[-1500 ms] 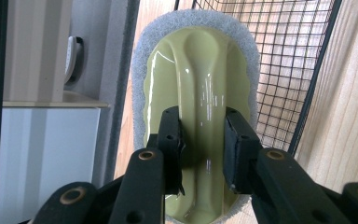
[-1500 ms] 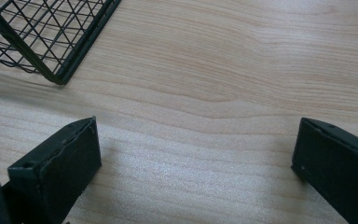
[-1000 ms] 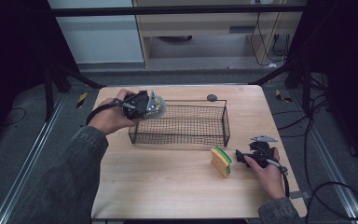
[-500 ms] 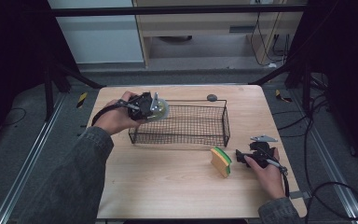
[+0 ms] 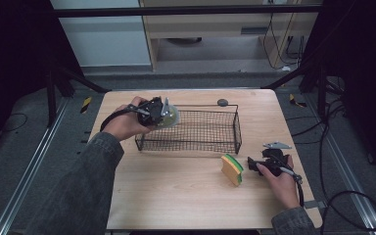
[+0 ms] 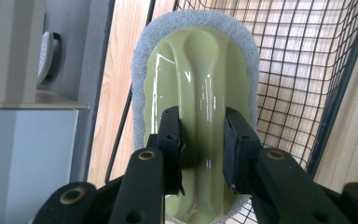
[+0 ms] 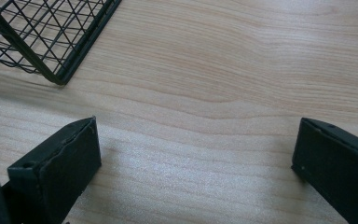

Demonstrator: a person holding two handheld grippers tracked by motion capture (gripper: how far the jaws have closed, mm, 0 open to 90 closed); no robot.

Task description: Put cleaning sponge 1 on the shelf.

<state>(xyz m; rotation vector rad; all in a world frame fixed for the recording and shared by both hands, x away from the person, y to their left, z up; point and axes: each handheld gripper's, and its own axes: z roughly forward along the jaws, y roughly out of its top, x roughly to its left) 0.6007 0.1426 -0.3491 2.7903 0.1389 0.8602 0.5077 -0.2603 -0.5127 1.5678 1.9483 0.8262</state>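
My left gripper [image 5: 159, 112] is shut on a scrubber [image 5: 171, 116] with a glossy pale green handle and a grey pad rim. It holds the scrubber over the left end of a black wire basket [image 5: 237, 129]. In the left gripper view both jaws pinch the raised ridge of the scrubber [image 6: 200, 60], and the basket mesh [image 6: 298, 70] lies behind it. A yellow sponge with a green layer [image 5: 232, 169] stands on edge in front of the basket's right end. My right gripper [image 5: 254, 164] rests just right of the sponge, open [image 7: 196, 154], with bare wood between its jaws.
The wooden table [image 5: 176, 196] has a small dark round object [image 5: 222, 102] at its far edge behind the basket. A basket corner [image 7: 37, 28] shows at the upper left of the right gripper view. Dark floor and metal rails surround the table.
My left gripper has carried the scrubber a little to the right, over the basket's left end. The right gripper and the sponge have not moved.
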